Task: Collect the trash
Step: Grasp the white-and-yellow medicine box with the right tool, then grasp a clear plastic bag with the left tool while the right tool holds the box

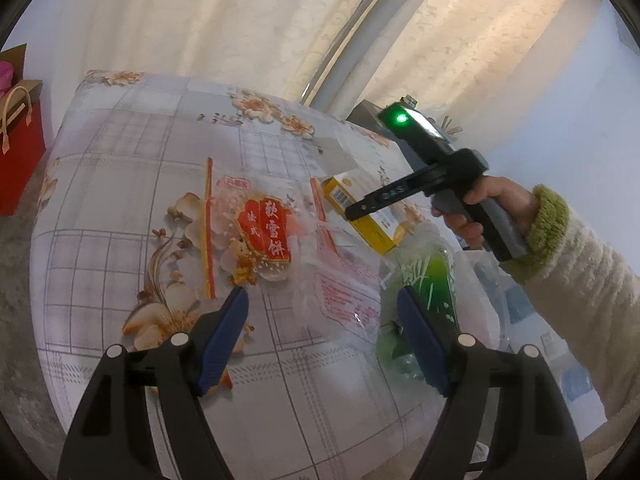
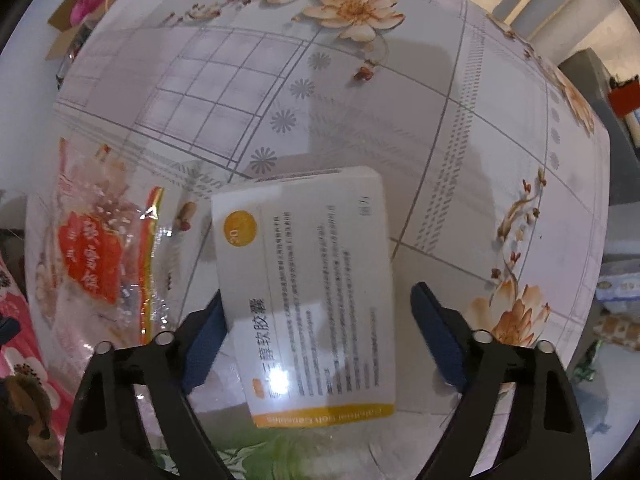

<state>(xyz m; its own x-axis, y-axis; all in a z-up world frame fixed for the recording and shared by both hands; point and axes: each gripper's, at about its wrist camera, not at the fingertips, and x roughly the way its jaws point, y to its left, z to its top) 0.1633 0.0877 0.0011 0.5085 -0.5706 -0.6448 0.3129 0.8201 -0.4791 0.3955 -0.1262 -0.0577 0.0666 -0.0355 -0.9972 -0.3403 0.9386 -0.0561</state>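
A clear snack wrapper with a red label lies on the floral tablecloth; it also shows at the left of the right wrist view. A white and yellow medicine box lies flat between the wide-open fingers of my right gripper, near the left finger. The box shows in the left wrist view under the right gripper. My left gripper is open above the wrapper's near edge. A green plastic bag lies by its right finger.
A red paper gift bag stands on the floor at the left. Curtains hang behind the table. Clear plastic packs lie at the right. A dark cabinet stands beyond the table's far right corner.
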